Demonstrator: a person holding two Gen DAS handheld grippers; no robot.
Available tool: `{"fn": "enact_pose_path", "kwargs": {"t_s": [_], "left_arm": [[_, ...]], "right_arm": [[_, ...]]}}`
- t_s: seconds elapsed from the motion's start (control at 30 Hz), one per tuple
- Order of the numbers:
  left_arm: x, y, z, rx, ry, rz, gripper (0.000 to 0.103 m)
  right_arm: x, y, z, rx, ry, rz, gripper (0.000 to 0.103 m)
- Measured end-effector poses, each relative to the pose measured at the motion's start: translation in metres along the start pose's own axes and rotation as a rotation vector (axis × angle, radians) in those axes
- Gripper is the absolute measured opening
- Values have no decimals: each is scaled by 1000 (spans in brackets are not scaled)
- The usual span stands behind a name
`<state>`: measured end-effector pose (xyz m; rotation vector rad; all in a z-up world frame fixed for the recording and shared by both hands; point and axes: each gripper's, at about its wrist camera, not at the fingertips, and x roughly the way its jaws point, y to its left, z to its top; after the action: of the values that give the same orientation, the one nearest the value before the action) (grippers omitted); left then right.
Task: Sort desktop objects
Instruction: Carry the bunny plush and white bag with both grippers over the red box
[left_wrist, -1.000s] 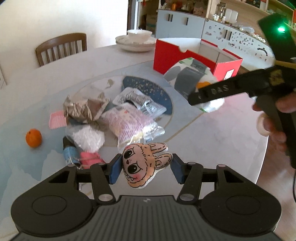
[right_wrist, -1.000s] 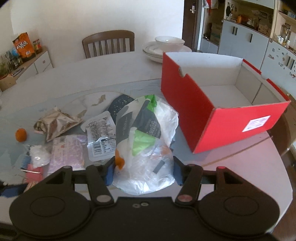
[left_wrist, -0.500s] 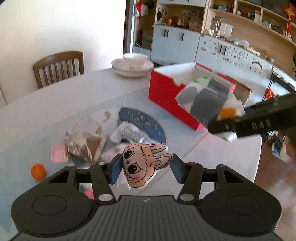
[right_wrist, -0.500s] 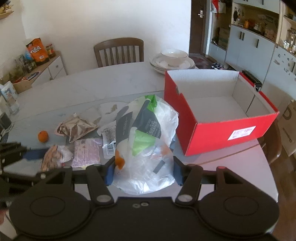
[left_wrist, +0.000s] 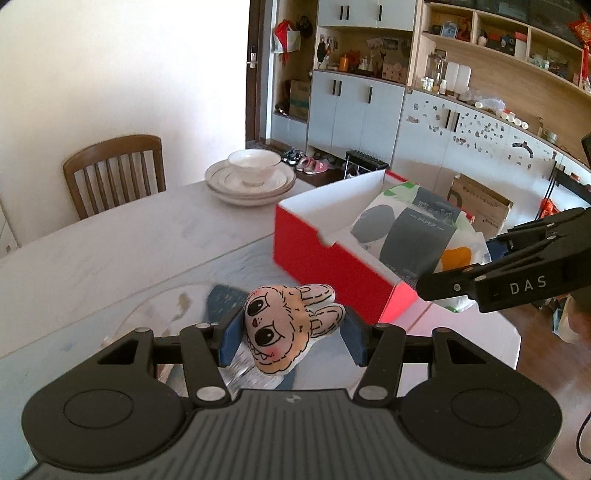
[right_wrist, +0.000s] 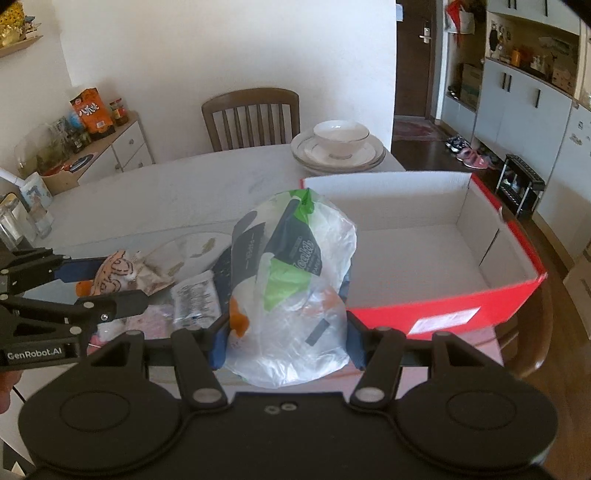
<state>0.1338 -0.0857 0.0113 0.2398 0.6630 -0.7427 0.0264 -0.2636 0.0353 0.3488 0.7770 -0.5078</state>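
My left gripper (left_wrist: 291, 338) is shut on a peach cartoon rabbit-face toy (left_wrist: 288, 328) and holds it in the air above the table. In the right wrist view this toy (right_wrist: 114, 269) and the left gripper (right_wrist: 118, 280) appear at the left. My right gripper (right_wrist: 286, 339) is shut on a clear plastic pack of tissue paper (right_wrist: 291, 284) with green and grey print. The open red box (right_wrist: 443, 306) with a white inside stands just to its right. From the left wrist view, the pack (left_wrist: 417, 232) hangs over the box (left_wrist: 332, 258), held by the right gripper (left_wrist: 461, 264).
Stacked white plates with a bowl (right_wrist: 338, 144) sit at the table's far edge, a wooden chair (right_wrist: 251, 118) behind them. Several snack packets (right_wrist: 195, 295) lie on the table left of the box. A sideboard with jars (right_wrist: 92, 147) stands at the far left.
Both grippers have risen from the table and moved toward the red box, each keeping its load. The table clutter has dropped lower in both views.
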Motion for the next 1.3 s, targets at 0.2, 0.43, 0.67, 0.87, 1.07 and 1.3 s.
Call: {"fn": "enact_pose_path", "kwargs": {"t_s": [0.2,0.43,0.67,0.87,1.07,1.3], "left_arm": [[29,-33,27,7,-1,4,55],[61,-72,59,57,-2,9,55],[99,-94,87,71,42,-20,55],[142,-100,101,83,114,-21,55],[185,-109,107,136,202,-24,55],[233,-119,107,207,310,-20,55]], "right_arm": [[5,-45,13,-19,4,4,60],[12,-96,24,-34,13,-16,60],[25,-141,33,-17,29,-14,60],[42,-161,41,-29,58,-20,60],[68,-173,47,-45,96,-41,60],[110,-176,52,-121,203,-62,60]]}}
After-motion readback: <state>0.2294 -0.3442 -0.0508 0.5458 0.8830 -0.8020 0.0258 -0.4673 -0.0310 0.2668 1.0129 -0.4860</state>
